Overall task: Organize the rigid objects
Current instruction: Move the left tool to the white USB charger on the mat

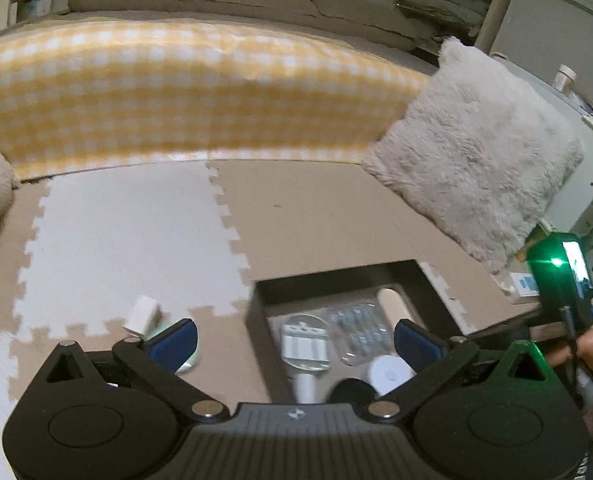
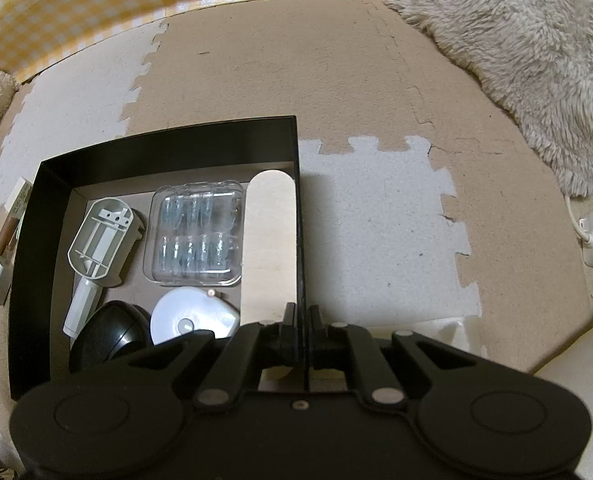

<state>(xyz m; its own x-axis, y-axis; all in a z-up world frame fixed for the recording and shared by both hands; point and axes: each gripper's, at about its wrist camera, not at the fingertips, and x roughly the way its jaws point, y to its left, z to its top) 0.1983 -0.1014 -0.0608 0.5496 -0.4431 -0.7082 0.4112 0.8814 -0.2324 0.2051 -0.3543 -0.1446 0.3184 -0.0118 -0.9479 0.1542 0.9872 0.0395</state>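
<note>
Black right gripper (image 2: pixel 301 316) pinching box wall (image 2: pixel 301 216), pointing steeply down

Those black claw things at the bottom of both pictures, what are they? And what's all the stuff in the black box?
They are grabbers that a person holds, one per hand, each carrying a camera looking along its fingers. The left gripper is wide open and empty. The right gripper is shut on the black box wall. The box sits on a foam puzzle mat. Inside lie a clear plastic case, a wooden board, a white scoop-like tool, a white round thing and a black rounded thing. A small white box lies outside.
</note>
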